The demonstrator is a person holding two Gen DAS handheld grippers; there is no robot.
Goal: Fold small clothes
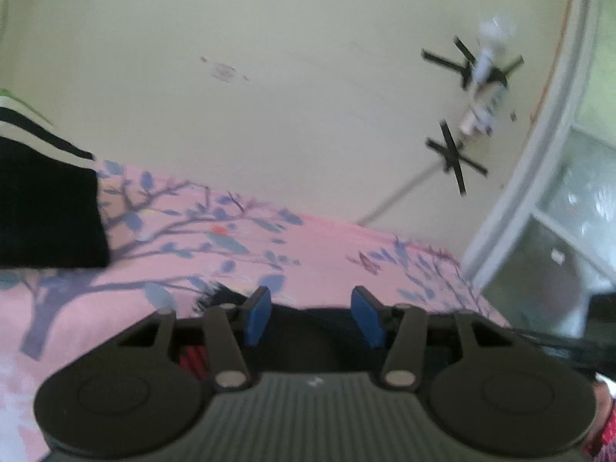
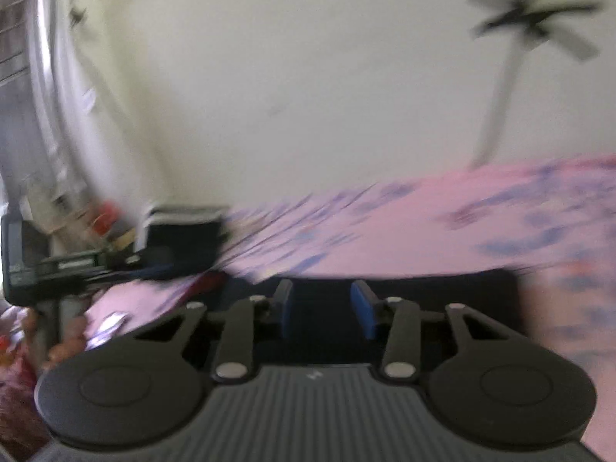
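A dark garment (image 1: 312, 331) lies on the pink flowered bedsheet (image 1: 315, 246) right under my left gripper (image 1: 312, 313), which is open with its blue pads apart above the cloth's edge. In the right wrist view the same dark garment (image 2: 442, 288) lies below my right gripper (image 2: 321, 310), which is open too. This view is blurred by motion. A folded black garment with white and green stripes (image 1: 42, 200) lies at the left of the bed.
A cream wall (image 1: 269, 77) stands behind the bed with black cross-shaped brackets (image 1: 454, 156) and a white object on it. A window frame (image 1: 539, 177) is at the right. My left gripper and hand (image 2: 46, 269) show at the left of the right wrist view.
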